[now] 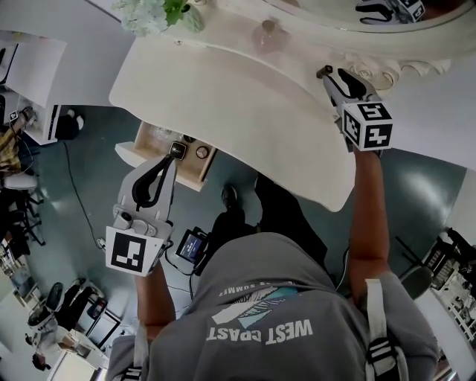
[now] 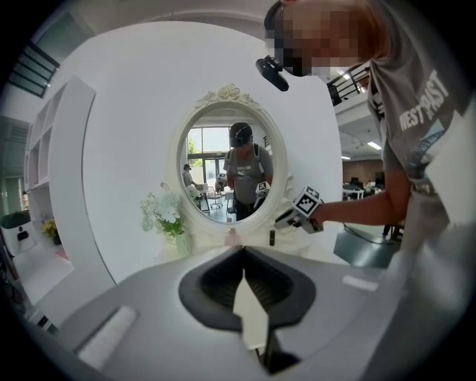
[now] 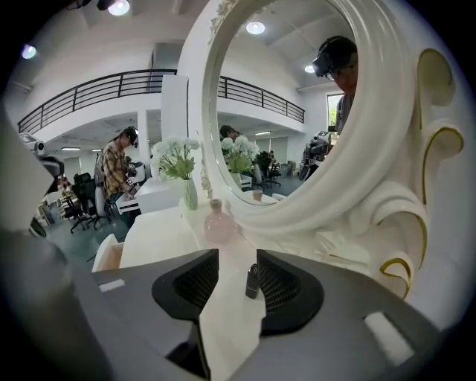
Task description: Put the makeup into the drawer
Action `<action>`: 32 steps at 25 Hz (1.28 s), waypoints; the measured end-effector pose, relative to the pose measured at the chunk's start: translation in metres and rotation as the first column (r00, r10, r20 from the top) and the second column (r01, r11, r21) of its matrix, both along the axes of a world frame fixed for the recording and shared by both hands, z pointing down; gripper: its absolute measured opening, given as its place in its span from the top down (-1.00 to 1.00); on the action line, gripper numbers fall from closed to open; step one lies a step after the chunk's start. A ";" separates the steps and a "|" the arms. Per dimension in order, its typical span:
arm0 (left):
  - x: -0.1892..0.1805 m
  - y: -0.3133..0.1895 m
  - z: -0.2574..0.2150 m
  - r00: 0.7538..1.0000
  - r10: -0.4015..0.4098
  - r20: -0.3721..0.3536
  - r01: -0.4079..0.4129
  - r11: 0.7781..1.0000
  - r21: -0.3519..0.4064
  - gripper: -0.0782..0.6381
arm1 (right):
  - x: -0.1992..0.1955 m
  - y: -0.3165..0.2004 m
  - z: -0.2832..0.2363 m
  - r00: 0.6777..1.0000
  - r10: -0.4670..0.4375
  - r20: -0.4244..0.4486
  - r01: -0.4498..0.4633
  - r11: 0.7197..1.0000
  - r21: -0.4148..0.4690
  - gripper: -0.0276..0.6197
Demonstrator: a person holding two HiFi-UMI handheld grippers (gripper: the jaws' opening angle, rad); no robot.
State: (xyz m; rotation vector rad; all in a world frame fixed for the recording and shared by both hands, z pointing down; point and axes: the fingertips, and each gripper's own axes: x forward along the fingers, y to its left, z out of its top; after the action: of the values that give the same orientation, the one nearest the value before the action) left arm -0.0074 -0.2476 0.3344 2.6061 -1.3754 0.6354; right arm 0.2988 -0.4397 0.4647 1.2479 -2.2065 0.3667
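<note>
A small dark makeup tube (image 3: 253, 281) stands upright on the white vanity top (image 1: 223, 97), close to the mirror's base. My right gripper (image 3: 238, 257) is open around it: the tube is near the right pad, with a clear gap to the left pad. In the head view the tube (image 1: 323, 72) shows just off the right gripper's (image 1: 329, 77) tips. The drawer (image 1: 152, 143) stands open under the table's left edge with small items inside. My left gripper (image 1: 177, 149) hangs over it, shut with nothing visible between its jaws; in its own view the left gripper (image 2: 243, 253) faces the mirror.
A pink round bottle (image 3: 217, 223) stands on the top further along the mirror's base. A vase of white flowers (image 1: 156, 13) is at the back left corner. The ornate oval mirror (image 2: 230, 167) rises behind the table. A dark device (image 1: 192, 244) lies on the floor.
</note>
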 end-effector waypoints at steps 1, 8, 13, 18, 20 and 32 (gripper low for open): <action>0.000 0.000 0.002 1.000 -0.002 0.002 0.002 1.000 -0.005 0.78 | 0.000 -0.003 0.005 1.000 -0.001 -0.004 0.001 1.000 -0.006 0.39; 0.003 -0.003 0.014 1.000 -0.008 0.002 0.008 1.000 -0.025 0.78 | -0.002 -0.017 0.025 1.000 -0.014 -0.020 0.013 1.000 -0.028 0.35; 0.006 -0.003 0.018 1.000 -0.009 0.000 0.009 0.999 -0.036 0.78 | -0.003 -0.020 0.034 0.999 -0.030 -0.044 0.028 0.999 -0.037 0.38; 0.006 -0.003 0.022 1.000 -0.012 -0.004 0.012 0.999 -0.034 0.78 | 0.000 -0.021 0.042 0.998 -0.023 -0.053 0.021 0.999 -0.039 0.57; 0.006 -0.003 0.022 1.000 -0.013 -0.005 0.013 0.999 -0.037 0.78 | 0.002 -0.022 0.042 0.998 -0.014 -0.058 0.012 0.999 -0.032 0.72; -0.005 0.005 0.025 1.000 -0.029 -0.006 0.029 0.999 -0.040 0.78 | 0.003 -0.024 0.039 0.996 -0.003 -0.084 0.004 1.000 0.014 0.71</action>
State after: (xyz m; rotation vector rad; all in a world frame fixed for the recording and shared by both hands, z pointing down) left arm -0.0120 -0.2429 0.3591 2.5506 -1.3814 0.6433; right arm 0.3019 -0.4636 0.5041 1.2440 -2.1433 0.2928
